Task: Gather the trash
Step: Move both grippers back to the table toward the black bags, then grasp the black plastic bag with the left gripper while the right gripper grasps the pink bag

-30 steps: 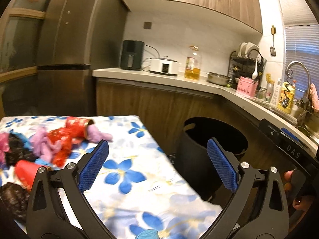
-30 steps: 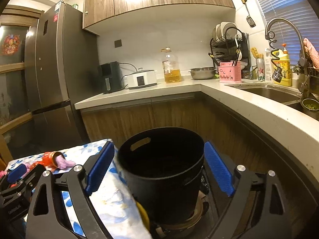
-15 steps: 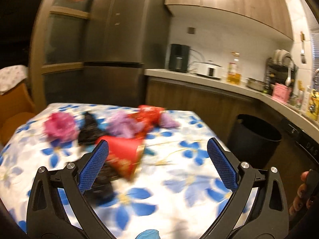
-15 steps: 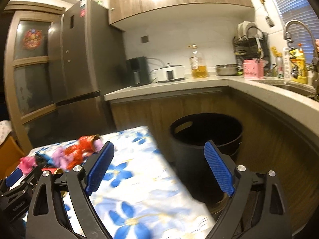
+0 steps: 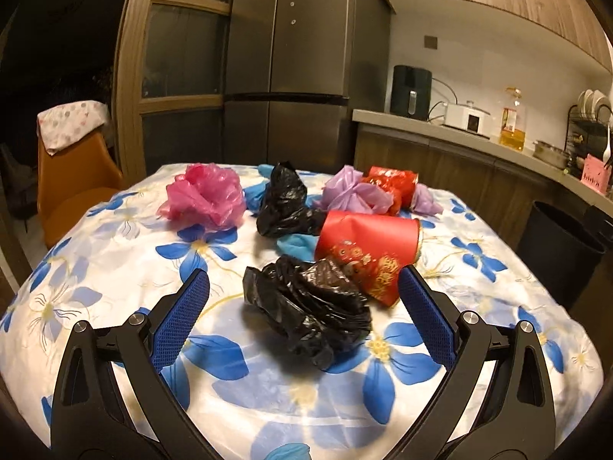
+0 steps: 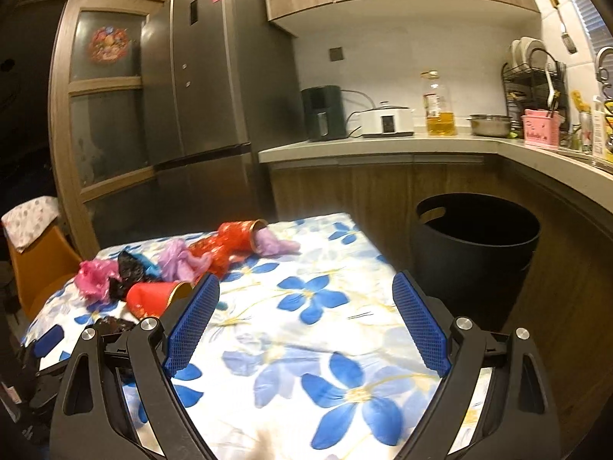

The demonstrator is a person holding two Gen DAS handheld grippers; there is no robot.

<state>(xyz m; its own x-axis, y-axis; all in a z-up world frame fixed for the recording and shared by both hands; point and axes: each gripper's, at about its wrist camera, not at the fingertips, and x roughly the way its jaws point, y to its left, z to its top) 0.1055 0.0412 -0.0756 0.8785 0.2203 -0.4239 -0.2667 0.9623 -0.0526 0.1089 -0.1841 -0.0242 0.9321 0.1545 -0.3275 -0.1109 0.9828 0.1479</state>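
**Trash mostly uncollected**

Both the left gripper and right gripper are held spread and empty. Crumpled bags and red cups are left scattered on the tabletop; the black bin is seen beside it, its contents hidden.

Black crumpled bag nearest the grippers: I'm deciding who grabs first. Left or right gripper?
Left. The left gripper is open with the black crumpled bag lying between its fingers. The right gripper is open over bare tablecloth, nearer the bin.
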